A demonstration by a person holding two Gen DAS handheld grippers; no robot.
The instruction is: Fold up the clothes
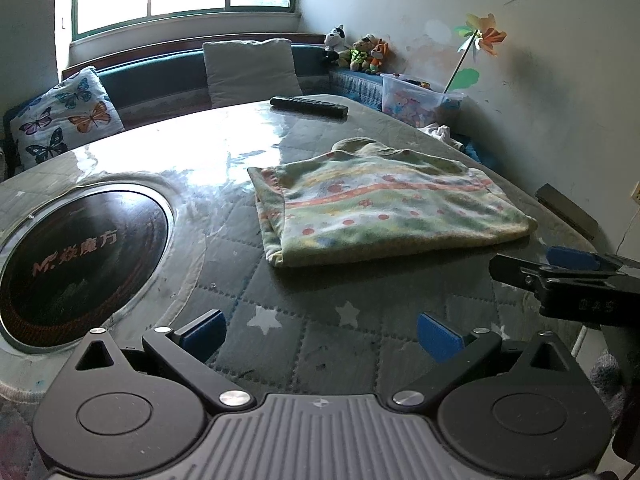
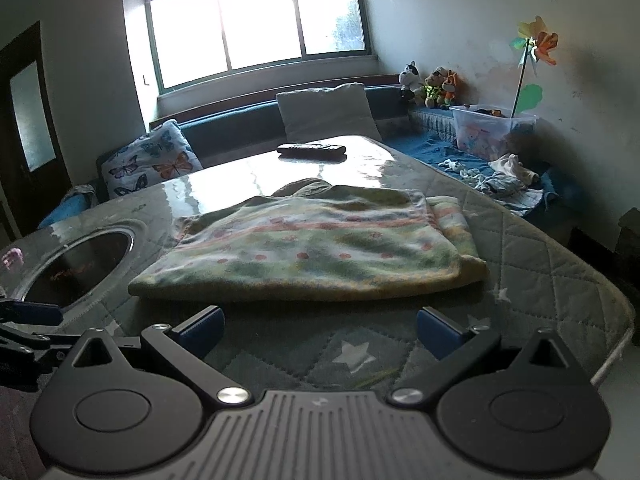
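A: What is on the table?

B: A folded garment (image 1: 384,204), pale green with orange stripes and red dots, lies flat on a quilted table cover (image 1: 288,288) printed with white stars. It sits toward the right half of the table, folded into a rough rectangle with a collar or hood poking out at the far edge.

A: Where are the two grippers?

B: Both hover over the near edge of the table, apart from the cloth. The left gripper (image 1: 320,334) has its blue-padded fingers spread wide with nothing between them. The right gripper (image 2: 320,330) is likewise spread wide and empty, pointing straight at the garment's near edge. In the left wrist view the right gripper appears from the side at the right border, and there I cannot tell how its fingers stand.

A: What else is nearby?

B: A round dark inset plate (image 1: 80,264) with lettering sits in the table to the left of the garment. A black remote control (image 1: 309,107) lies at the far end. Behind it stand a bench with a grey cushion (image 1: 251,70) and a butterfly-print cushion (image 1: 64,120), and a clear toy bin (image 2: 490,128) holds a paper pinwheel (image 2: 536,46).
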